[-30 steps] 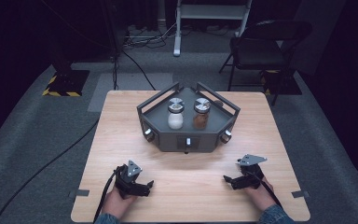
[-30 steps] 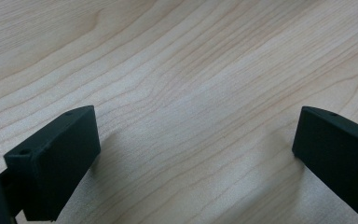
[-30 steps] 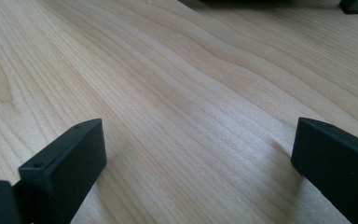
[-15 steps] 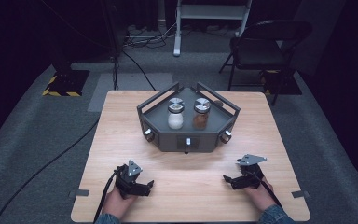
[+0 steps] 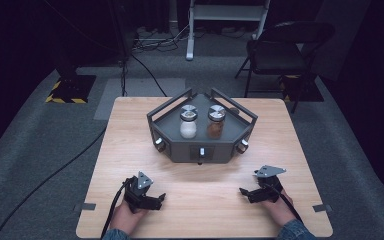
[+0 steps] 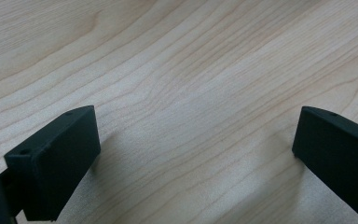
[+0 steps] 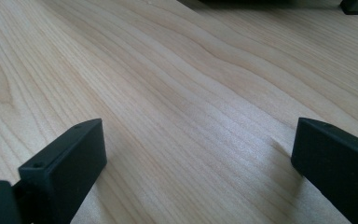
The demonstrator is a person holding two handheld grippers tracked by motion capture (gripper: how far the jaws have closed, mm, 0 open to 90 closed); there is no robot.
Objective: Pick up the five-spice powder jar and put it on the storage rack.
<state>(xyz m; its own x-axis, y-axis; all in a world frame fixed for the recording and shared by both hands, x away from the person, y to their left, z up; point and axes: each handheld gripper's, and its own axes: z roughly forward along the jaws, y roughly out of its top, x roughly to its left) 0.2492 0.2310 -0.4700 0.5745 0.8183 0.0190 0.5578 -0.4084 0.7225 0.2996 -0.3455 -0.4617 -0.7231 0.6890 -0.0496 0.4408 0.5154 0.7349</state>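
Note:
A dark grey angular tray (image 5: 172, 145) stands at the middle of the wooden table (image 5: 130, 135). Inside it stand two lidded jars side by side: one with white contents (image 5: 188, 122) on the left, one with brown contents (image 5: 215, 121) on the right. My left gripper (image 5: 158, 198) rests low on the table near the front left, held by a hand, jaws wide apart over bare wood (image 6: 191, 93). My right gripper (image 5: 244, 192) rests near the front right, also open over bare wood (image 7: 191, 93). Both grippers hold nothing and lie well short of the tray.
A black folding chair (image 5: 285, 50) stands behind the table at the right. A white stand (image 5: 192, 25) and cables (image 5: 145, 65) lie on the grey floor beyond. A cable (image 5: 45, 180) runs across the floor at the left. Tape marks (image 5: 87, 206) sit at the table's front corners.

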